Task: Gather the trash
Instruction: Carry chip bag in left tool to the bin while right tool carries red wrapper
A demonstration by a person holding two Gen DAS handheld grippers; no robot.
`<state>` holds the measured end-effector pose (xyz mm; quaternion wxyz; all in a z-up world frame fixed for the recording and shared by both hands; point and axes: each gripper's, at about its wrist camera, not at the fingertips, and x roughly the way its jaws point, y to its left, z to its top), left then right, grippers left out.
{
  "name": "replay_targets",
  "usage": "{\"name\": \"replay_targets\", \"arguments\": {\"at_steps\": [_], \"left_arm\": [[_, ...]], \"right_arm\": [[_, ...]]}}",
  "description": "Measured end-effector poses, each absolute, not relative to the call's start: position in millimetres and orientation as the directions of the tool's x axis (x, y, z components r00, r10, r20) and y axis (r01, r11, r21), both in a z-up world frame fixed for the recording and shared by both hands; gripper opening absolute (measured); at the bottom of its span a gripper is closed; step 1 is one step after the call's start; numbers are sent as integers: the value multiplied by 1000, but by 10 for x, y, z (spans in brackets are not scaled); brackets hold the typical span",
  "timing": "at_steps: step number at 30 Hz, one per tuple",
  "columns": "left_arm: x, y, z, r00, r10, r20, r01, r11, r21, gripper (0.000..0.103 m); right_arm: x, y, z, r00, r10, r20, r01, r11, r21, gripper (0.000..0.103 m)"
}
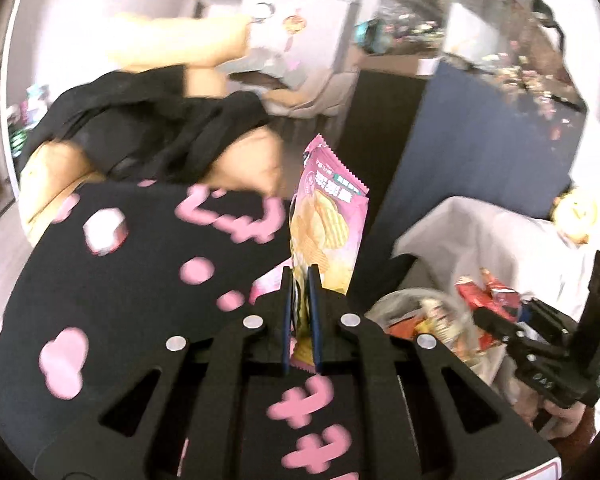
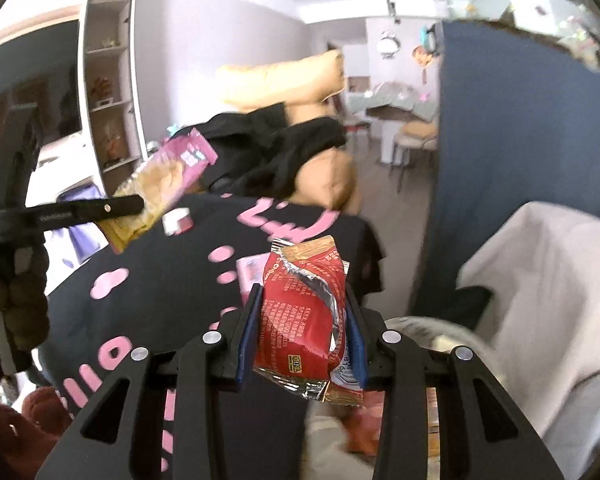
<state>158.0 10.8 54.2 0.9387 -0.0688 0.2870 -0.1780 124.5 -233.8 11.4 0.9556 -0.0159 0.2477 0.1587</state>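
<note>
Between the pads of the left gripper [image 1: 300, 280] a pink crisp bag [image 1: 327, 216] is clamped by its lower edge, the jaws drawn almost fully together on the thin foil, and the bag is held upright above a black cloth with pink shapes [image 1: 140, 280]. In the left wrist view a bin lined with a white bag [image 1: 480, 232] is seen to the right of the cloth, with mixed wrappers [image 1: 436, 324] lying inside it; the contents are not shown by the right wrist view, where only the white liner [image 2: 548, 280] is visible. The right gripper [image 1: 496, 320] appears in the left view over the bin's near edge, with a red packet partly seen at its tip.

In the right wrist view the right gripper [image 2: 305, 308] is seen closed partway on a red snack wrapper [image 2: 300, 316], whose torn silver inner edge is exposed; both pads are pressed against its sides. The left gripper [image 2: 136, 204] is shown from the side at the left of that view, with the pink crisp bag [image 2: 172, 176] tilted in its grip. A small pink and white object [image 2: 177, 221] lies on the cloth, and beyond it black clothing [image 2: 276, 152] is draped over tan cushions [image 2: 284, 80].
</note>
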Motion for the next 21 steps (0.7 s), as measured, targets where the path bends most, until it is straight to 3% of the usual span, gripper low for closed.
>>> {"name": "replay_targets", "arguments": {"at_steps": [7,13,16,21], "left_arm": [[1741,-700,595,678,-493,-545,434,867,-245,8],[1922,-1344,119,478,-580,-660,528,790,-312,8],[1917,-1617,-138,417,-576,-703,573,767,-289,8],[2016,-1963,-417,375,-585,-719,598,745,-295,8]], "right_arm": [[1147,-3008,329,879,191,-437,-187,981,53,36],[1048,-3424,256,886,102,-452,-94,995,41,36],[1030,-3542,186,881,79,-466,-67,997,43,36],[1078,-3690,57,870,64,-489,-34,997,69,37]]}}
